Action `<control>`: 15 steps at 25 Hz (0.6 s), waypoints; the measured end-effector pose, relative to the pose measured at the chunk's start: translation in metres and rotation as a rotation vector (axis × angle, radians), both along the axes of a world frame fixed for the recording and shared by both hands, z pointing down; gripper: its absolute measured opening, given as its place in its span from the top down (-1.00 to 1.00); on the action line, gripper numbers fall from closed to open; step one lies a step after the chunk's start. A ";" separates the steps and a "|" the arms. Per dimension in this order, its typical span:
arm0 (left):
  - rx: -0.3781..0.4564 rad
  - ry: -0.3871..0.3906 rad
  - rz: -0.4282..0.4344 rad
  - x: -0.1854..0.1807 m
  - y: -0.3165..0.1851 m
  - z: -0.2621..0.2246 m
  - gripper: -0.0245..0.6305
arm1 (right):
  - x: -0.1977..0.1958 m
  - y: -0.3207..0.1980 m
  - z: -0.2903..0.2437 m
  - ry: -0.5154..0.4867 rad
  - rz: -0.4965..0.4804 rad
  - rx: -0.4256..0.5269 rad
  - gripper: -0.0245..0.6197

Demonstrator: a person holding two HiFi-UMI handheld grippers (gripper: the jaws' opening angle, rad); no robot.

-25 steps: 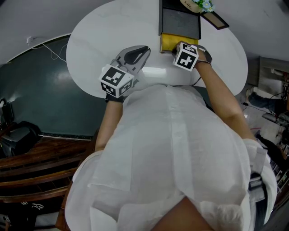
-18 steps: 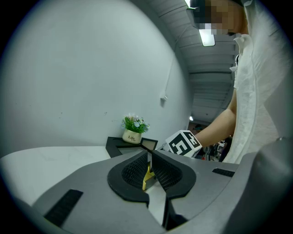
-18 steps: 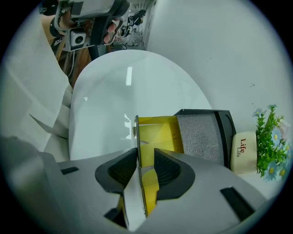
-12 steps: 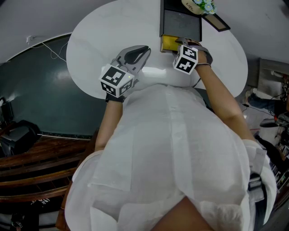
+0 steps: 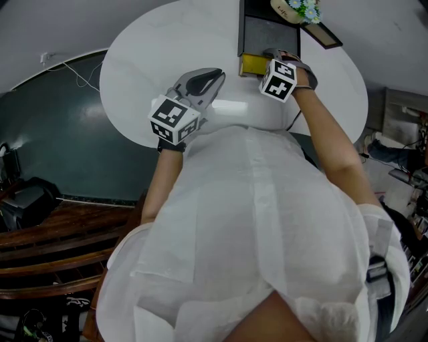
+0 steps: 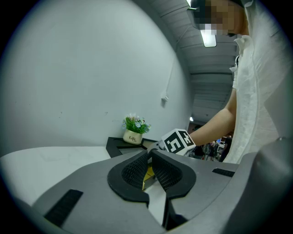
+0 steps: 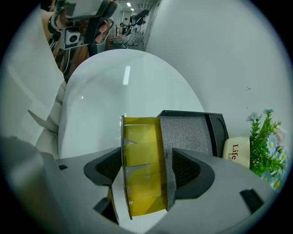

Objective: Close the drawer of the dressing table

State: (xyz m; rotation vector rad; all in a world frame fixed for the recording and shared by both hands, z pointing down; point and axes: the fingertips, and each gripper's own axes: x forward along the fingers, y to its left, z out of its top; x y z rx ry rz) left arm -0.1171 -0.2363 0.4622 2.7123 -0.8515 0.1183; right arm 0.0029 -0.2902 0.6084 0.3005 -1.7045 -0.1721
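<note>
As the right gripper (image 7: 144, 168) has just spread its fingers (image 7: 188, 171), the yellow drawer (image 7: 141, 137) lies between them.

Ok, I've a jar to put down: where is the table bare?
Bare: the white table left of the left gripper, out to the rim. Crowded: far right, where the dark box, flower pot and yellow drawer sit; the right gripper, jaws just opened, straddles the drawer.

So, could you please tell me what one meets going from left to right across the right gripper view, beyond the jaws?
white tabletop → yellow drawer, sticking out of its housing → grey cabinet → white pot → flowering plant
</note>
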 end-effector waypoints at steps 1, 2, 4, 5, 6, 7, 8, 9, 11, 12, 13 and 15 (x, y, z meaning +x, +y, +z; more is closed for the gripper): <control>-0.001 0.000 -0.001 0.000 0.000 0.000 0.81 | 0.000 0.000 0.001 -0.001 0.003 -0.014 -0.03; -0.002 -0.001 -0.001 0.000 0.000 0.000 0.81 | 0.000 -0.001 0.003 -0.003 0.006 -0.024 -0.03; -0.003 0.001 -0.002 0.000 0.000 0.000 0.81 | -0.002 -0.002 0.004 -0.015 0.013 -0.033 -0.03; -0.003 0.002 -0.003 -0.001 0.000 0.000 0.81 | -0.003 -0.003 0.004 -0.021 0.015 -0.033 -0.03; -0.004 0.002 -0.004 -0.001 0.000 0.000 0.81 | -0.003 -0.005 0.003 -0.022 0.017 -0.029 -0.03; -0.004 0.002 -0.005 -0.001 -0.001 0.000 0.81 | -0.002 -0.007 0.002 -0.020 0.018 -0.025 -0.03; -0.005 0.002 -0.005 -0.001 -0.001 0.000 0.81 | -0.002 -0.008 0.002 -0.019 0.019 -0.026 -0.03; -0.006 0.002 -0.005 0.000 -0.002 0.001 0.81 | -0.001 -0.008 0.003 -0.018 0.020 -0.034 -0.03; -0.007 0.000 -0.003 0.001 -0.002 0.002 0.81 | 0.001 -0.006 0.005 -0.020 0.022 -0.059 -0.03; -0.007 0.000 -0.001 0.001 -0.002 0.002 0.81 | 0.001 -0.006 0.006 -0.021 0.024 -0.067 -0.03; -0.006 0.000 0.000 0.001 -0.002 0.002 0.81 | 0.001 -0.007 0.006 -0.023 0.028 -0.071 -0.02; -0.006 0.001 0.002 0.002 -0.001 0.001 0.81 | 0.001 -0.009 0.003 -0.024 0.036 -0.076 0.04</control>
